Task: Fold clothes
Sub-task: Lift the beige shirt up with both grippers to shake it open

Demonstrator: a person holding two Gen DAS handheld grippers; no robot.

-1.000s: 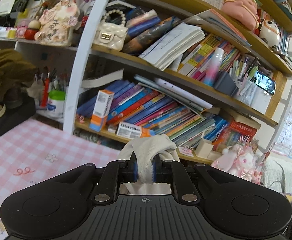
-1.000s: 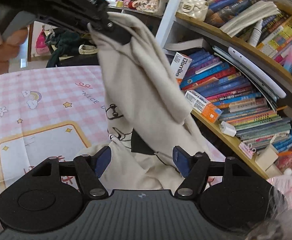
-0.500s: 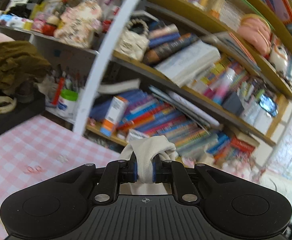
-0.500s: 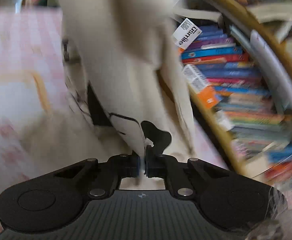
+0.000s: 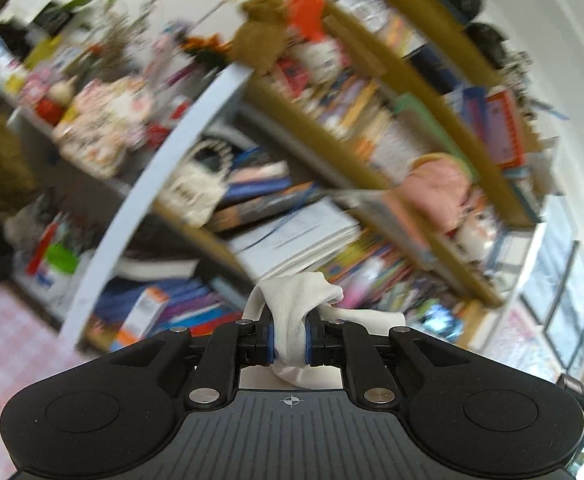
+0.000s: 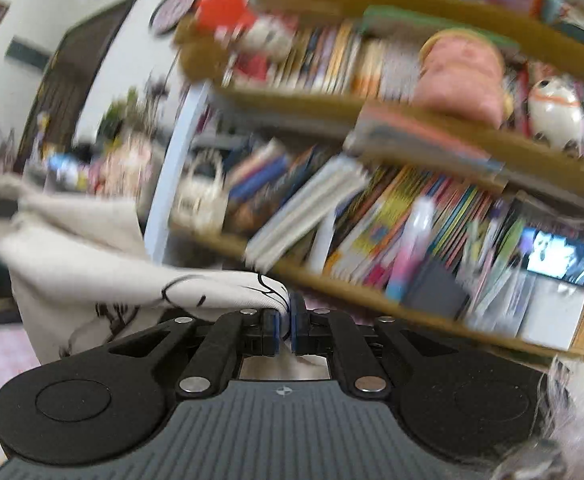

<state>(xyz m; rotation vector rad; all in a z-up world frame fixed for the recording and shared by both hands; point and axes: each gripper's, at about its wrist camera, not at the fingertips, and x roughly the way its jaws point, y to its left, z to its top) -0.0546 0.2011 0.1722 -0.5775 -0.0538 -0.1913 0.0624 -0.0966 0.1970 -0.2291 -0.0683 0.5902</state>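
Note:
A cream garment (image 6: 92,264) with black line drawings hangs stretched in the air, running left from my right gripper (image 6: 288,320), which is shut on its edge. In the left wrist view a bunched white fold of the same garment (image 5: 292,312) sticks up between the blue pads of my left gripper (image 5: 288,340), which is shut on it. Both views are tilted upward and blurred. Most of the cloth's lower part is hidden below the gripper bodies.
A tall wooden bookshelf (image 5: 372,184) crammed with books, toys and a pink plush (image 6: 460,76) fills both views close ahead. The pink checked tablecloth (image 5: 8,344) shows low at the left. A white shelf post (image 5: 152,184) curves up the middle.
Both grippers have swung upward, lifting the garment off the table. The right gripper, open a second ago, shut on the cloth's edge and now holds it raised.

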